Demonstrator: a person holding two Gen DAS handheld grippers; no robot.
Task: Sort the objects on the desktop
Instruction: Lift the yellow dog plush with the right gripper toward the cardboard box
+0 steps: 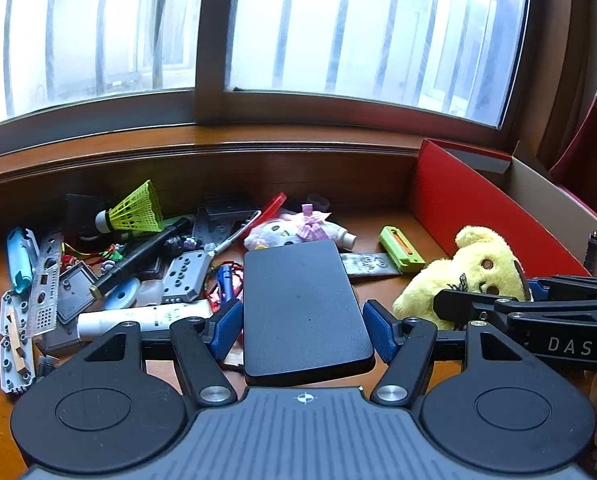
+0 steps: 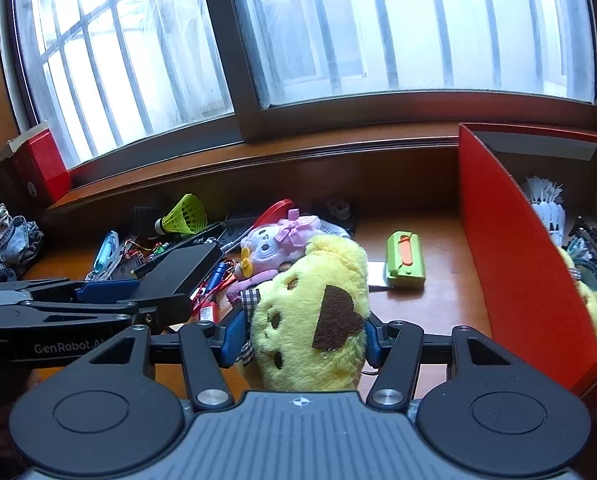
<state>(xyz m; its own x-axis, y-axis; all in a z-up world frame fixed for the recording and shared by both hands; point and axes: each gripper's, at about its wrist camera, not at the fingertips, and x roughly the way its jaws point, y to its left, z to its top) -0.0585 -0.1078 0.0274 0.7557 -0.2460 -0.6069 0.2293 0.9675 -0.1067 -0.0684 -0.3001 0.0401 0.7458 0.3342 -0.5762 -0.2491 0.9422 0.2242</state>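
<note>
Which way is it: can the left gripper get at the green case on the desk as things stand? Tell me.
Probably not yet. The left gripper is shut on the black slab, so its jaws are occupied; the green case itself lies uncovered beyond it.

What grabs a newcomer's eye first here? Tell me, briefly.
The yellow plush toy stands out, squeezed in the right tool beside the red box. Next comes the flat black slab between the left tool's pads, with a heap of clutter to its left.

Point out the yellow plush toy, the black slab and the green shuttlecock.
yellow plush toy point(image 2: 310, 316): right wrist view, on its face.
black slab point(image 1: 302, 304): left wrist view, middle of its top.
green shuttlecock point(image 1: 138, 210): left wrist view, on its mesh skirt.
</note>
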